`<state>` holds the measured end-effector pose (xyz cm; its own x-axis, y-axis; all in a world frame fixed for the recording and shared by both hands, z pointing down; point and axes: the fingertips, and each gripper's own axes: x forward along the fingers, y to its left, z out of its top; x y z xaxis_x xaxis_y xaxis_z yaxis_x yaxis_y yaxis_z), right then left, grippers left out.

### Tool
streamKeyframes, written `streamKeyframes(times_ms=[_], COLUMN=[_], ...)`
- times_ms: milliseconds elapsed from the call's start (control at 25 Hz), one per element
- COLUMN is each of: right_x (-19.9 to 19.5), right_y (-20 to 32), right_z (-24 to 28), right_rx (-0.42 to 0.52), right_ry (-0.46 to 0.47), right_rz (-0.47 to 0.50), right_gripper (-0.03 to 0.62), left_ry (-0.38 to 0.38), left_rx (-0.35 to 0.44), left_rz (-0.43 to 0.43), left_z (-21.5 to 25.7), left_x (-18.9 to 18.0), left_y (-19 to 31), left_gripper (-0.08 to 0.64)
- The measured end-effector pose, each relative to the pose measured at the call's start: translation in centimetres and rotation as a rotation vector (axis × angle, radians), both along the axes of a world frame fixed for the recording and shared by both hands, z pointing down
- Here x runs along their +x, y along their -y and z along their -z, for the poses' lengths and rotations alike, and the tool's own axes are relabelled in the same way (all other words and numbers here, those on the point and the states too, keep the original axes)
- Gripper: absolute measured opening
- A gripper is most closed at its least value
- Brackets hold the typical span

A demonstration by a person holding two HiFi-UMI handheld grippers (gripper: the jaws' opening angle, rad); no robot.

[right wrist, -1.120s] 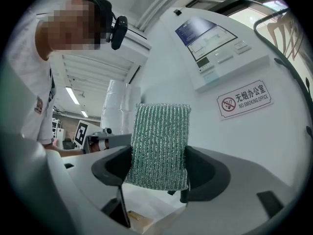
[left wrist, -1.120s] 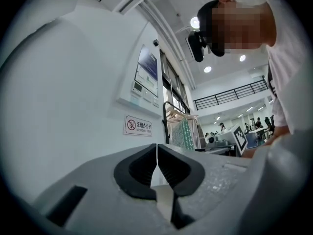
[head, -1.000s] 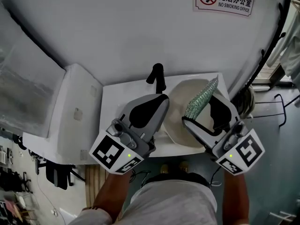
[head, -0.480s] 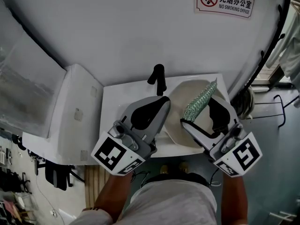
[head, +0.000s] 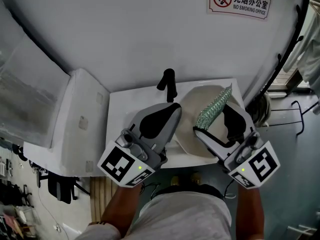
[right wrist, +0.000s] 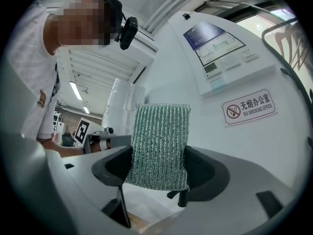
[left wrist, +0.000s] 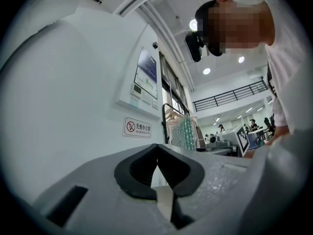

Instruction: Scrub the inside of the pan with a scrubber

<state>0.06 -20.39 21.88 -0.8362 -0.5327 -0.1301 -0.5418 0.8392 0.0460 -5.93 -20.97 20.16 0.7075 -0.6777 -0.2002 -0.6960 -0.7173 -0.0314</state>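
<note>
In the head view a round cream-coloured pan (head: 192,115) sits in the white sink top (head: 122,106), partly hidden under both grippers. My right gripper (head: 219,115) is over the pan's right half, shut on a green, ribbed scrubber (head: 214,106) that sticks up past the jaws. The right gripper view shows that scrubber (right wrist: 159,143) clamped upright between the two black pads of the right gripper (right wrist: 157,168). My left gripper (head: 175,106) hangs over the pan's left edge. In the left gripper view my left gripper (left wrist: 157,151) has its jaws meeting, with nothing between them.
A black faucet (head: 167,83) stands at the back of the sink, just beyond the left gripper. A white box (head: 80,119) adjoins the sink on the left. The white wall carries a no-smoking sign (head: 239,0) and a control panel (right wrist: 220,53). A black rack (head: 292,39) stands at right.
</note>
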Motion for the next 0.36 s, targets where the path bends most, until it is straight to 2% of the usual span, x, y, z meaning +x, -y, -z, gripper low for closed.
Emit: streamKeyframes(times_ms=[360], right_x=[0.22], right_y=[0.19], right_z=[-0.12], right_rx=[-0.004], right_ry=[-0.006], right_rz=[-0.004], right_gripper=[0.341], left_ry=[0.0], left_rx=[0.001], left_rz=[-0.001], left_z=[-0.03], left_x=[0.23], left_y=[0.11], left_gripper=[0.017])
